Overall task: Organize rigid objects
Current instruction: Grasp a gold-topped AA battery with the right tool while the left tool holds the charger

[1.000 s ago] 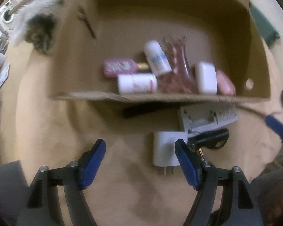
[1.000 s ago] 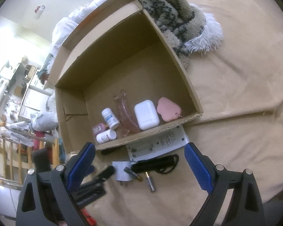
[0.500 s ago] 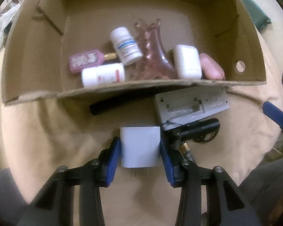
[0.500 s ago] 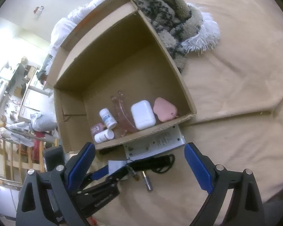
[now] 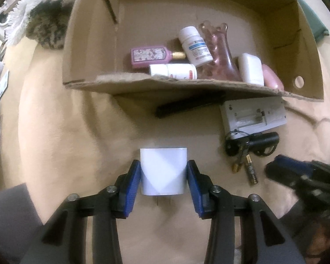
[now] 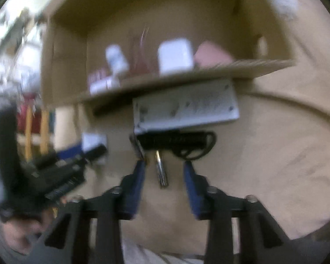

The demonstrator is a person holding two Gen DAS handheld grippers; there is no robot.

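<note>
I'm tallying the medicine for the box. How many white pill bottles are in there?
2. One white pill bottle lies on its side against the cardboard box's front wall; the other leans behind it, beside the pink vase. The front wall may hide more.

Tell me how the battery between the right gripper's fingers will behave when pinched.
The battery is a smooth metal cylinder, so it will probably roll or squirt sideways on the soft tan cover. It looks stiff and small. The right gripper straddles it lengthwise, which should help.
</note>
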